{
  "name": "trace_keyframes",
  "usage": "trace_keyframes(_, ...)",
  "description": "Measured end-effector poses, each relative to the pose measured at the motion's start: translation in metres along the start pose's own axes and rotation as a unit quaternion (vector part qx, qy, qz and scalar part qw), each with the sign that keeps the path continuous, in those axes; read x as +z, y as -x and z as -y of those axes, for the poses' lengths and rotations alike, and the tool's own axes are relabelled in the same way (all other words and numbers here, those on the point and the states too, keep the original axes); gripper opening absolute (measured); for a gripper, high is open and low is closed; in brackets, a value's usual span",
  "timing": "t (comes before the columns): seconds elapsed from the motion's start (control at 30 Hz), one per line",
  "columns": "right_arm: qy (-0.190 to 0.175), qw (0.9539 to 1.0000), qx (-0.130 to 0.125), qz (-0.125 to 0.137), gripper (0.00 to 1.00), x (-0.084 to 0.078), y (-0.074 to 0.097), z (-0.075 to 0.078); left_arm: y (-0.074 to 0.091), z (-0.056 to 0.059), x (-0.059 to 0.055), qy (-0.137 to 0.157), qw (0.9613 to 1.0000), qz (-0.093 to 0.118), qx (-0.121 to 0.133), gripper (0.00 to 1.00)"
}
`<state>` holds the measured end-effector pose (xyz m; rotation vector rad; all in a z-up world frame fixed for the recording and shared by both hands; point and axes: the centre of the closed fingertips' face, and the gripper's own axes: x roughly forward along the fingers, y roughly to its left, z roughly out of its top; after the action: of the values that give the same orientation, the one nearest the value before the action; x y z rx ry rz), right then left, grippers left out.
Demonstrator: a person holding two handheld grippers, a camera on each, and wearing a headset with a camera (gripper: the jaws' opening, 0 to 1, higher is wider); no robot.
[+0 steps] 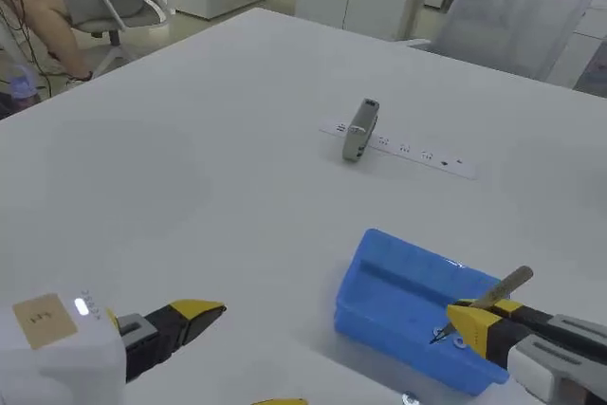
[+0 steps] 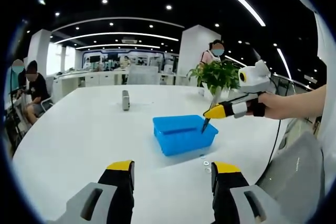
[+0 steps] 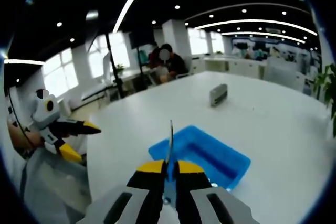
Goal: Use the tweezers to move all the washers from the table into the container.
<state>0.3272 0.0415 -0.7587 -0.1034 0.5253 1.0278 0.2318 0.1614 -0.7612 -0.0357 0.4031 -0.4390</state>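
Observation:
The blue container sits on the white table, near its front right. My right gripper is shut on the tweezers, whose tips point down into the container's near right corner. A small washer shows beside the tips; whether they pinch it is too small to tell. In the right gripper view the tweezers stick out over the container. Another washer lies on the table in front of the container. A few washers lie by the container. My left gripper is open with nothing between its fingers.
A white power strip with a grey adapter plugged in lies mid-table behind the container. A grey chair stands past the far edge. A person sits on a chair at the far left.

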Motion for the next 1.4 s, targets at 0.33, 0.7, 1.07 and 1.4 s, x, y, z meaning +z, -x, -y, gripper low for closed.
trace_keyframes(0.33, -0.018, 0.9995, 0.011, -0.021, 0.04, -0.027, -0.01, -0.011, 0.0, 0.001, -0.001, -0.003, 1.0, -0.004, -0.001, 0.57)
trace_keyframes(0.7, -0.005, 0.9986, 0.007, -0.053, 0.04, -0.053, -0.021, -0.005, -0.001, 0.0, -0.003, -0.005, 1.0, -0.008, -0.001, 0.57)
trace_keyframes(1.07, -0.006, 0.9982, 0.008, -0.059, 0.04, -0.059, -0.021, -0.006, -0.001, 0.0, -0.004, -0.007, 0.9999, -0.011, -0.001, 0.56)
trace_keyframes(1.4, 0.045, 0.9965, 0.015, -0.069, 0.03, -0.06, -0.023, -0.011, -0.001, -0.001, -0.005, -0.009, 0.9999, -0.013, 0.001, 0.56)
